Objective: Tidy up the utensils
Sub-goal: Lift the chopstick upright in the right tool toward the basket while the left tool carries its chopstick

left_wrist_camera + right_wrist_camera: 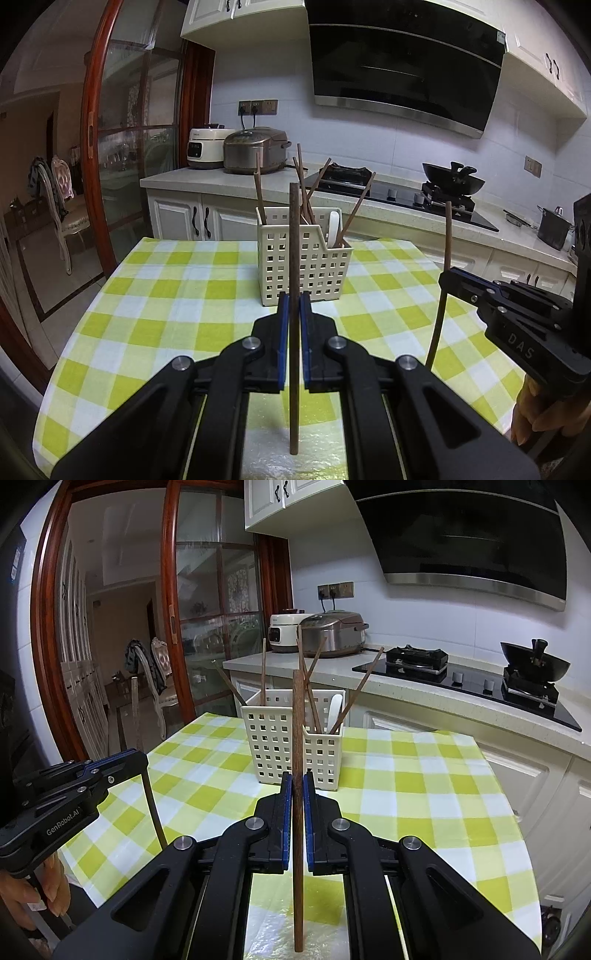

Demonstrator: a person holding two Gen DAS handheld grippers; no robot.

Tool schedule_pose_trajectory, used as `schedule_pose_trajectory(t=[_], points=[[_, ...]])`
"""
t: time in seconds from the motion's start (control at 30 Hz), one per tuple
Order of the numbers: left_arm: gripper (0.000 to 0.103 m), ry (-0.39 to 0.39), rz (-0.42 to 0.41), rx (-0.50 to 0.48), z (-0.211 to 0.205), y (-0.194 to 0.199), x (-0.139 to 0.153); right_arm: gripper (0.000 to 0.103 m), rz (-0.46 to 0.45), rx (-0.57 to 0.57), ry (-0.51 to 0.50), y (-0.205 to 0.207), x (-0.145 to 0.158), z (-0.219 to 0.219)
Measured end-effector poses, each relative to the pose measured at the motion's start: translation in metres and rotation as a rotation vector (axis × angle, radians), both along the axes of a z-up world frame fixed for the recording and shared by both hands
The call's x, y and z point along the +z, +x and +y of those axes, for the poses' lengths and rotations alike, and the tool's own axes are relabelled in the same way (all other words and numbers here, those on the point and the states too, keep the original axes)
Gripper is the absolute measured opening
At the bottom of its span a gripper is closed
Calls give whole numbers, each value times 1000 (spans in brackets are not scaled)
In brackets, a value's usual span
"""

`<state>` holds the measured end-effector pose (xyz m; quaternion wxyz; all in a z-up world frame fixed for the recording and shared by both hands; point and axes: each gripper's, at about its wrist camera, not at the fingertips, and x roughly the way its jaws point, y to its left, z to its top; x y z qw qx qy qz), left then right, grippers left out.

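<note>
Both views are evenly and fairly brightly lit, with a cool purplish cast on the wall tiles (369, 147). Fisheye bending curves the cupboards and door frame, and the corners fall to black. The range hood (402, 62) carries streaks of glare. Focus is sharp; the doorway room at left is dimmer.

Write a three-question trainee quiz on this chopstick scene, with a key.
1. True or false: the left gripper is shut on a chopstick.
2. What does the right gripper hold? A) a white spoon B) a brown chopstick C) nothing
3. Fill in: the white basket stands on a table covered with a green and white ______ cloth.

Key: 1 true; 2 B; 3 checked.
</note>
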<state>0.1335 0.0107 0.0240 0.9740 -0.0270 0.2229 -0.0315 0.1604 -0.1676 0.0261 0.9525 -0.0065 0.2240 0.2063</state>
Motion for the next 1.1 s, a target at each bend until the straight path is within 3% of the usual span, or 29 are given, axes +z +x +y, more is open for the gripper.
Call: schedule_pose_trajectory(t=[0.7, 1.1], points=[[6, 24, -25, -21, -3, 15, 14, 6, -48, 15, -6, 9, 15, 5], [6, 28, -72, -45, -2, 72, 66, 6, -70, 12, 44, 72, 53, 7]])
